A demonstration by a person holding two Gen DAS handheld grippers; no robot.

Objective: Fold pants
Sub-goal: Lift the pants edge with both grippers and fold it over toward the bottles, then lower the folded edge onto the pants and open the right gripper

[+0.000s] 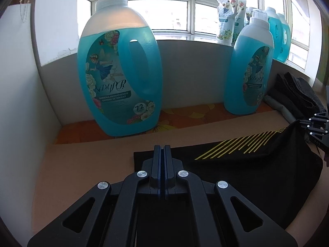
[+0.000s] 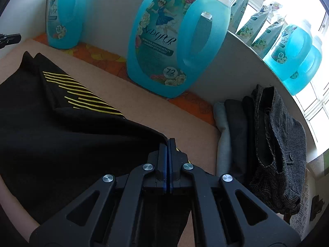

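Black pants [image 1: 246, 170] with yellow stripes [image 1: 236, 146] lie on the tan table; they also show in the right wrist view [image 2: 61, 135]. My left gripper [image 1: 163, 150] is shut on the pants' left edge. My right gripper [image 2: 168, 144] is shut on the pants' right edge, which is lifted off the table. The right gripper also shows at the right edge of the left wrist view [image 1: 314, 126], with the cloth rising to it. The tip of the left gripper [image 2: 10, 39] shows at the far left of the right wrist view.
Two large blue detergent bottles [image 1: 119, 72] [image 1: 248, 70] stand at the table's back on an orange patterned strip [image 1: 185, 117]. More bottles and pouches [image 1: 228, 20] sit on the windowsill. A stack of folded dark and grey clothes [image 2: 267, 140] lies at the right.
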